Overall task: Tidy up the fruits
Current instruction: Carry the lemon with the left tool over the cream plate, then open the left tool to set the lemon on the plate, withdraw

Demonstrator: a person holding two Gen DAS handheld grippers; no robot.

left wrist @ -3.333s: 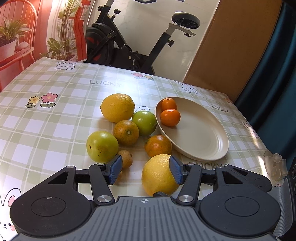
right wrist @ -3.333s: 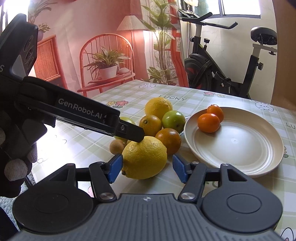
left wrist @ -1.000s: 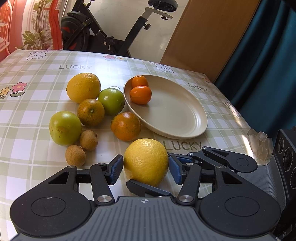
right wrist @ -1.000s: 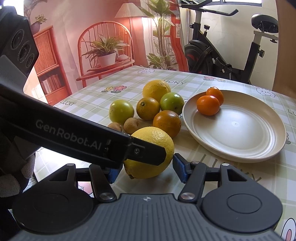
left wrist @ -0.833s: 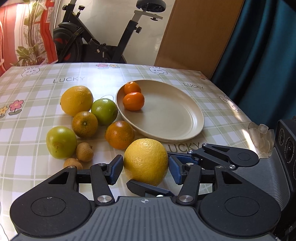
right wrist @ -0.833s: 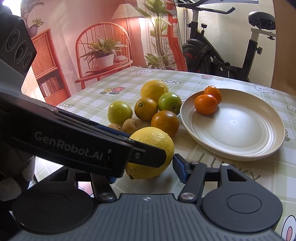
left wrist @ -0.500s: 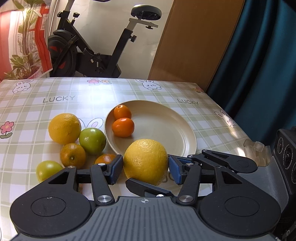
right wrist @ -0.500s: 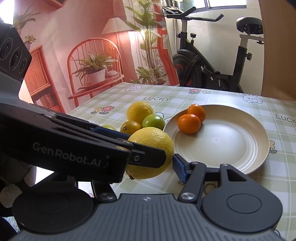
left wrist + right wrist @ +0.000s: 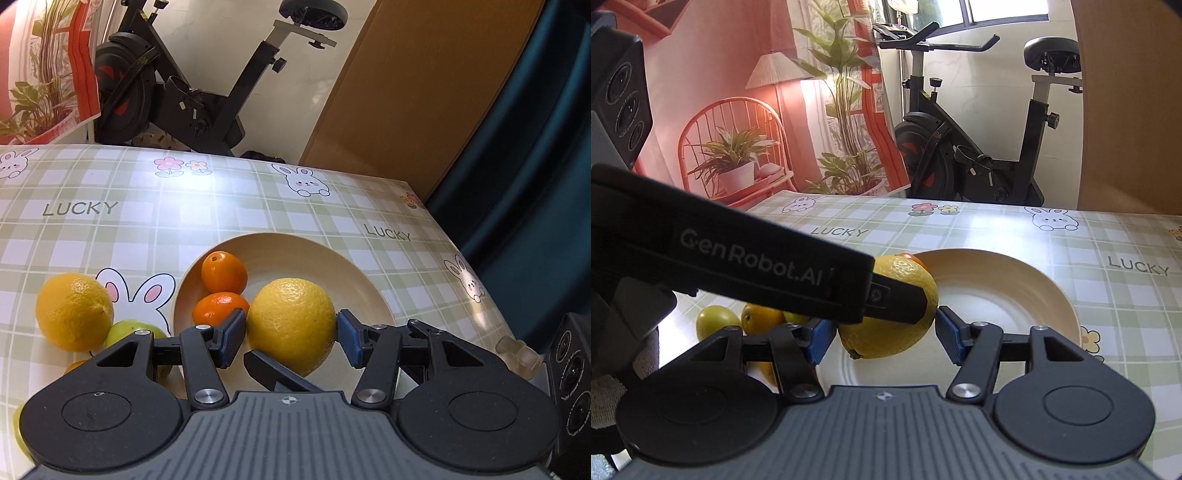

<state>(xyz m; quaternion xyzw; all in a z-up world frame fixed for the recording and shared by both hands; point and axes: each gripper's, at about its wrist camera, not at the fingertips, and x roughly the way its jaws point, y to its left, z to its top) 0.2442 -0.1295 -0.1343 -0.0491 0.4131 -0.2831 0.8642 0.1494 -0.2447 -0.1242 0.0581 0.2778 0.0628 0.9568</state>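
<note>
Bare plate (image 9: 354,280) right of tangerines (image 9: 223,272)

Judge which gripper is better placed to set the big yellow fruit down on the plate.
Left, narrowly. The left gripper and right gripper both clamp the yellow fruit over the plate, but the left's finger blocks much of the right's view.

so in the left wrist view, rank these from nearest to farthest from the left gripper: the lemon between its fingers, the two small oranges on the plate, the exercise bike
1. The lemon, right at the left gripper, over the plate.
2. The nearer small orange, at the plate's left side.
3. The farther small orange, just behind it.
4. The exercise bike, beyond the table's far edge.
</note>
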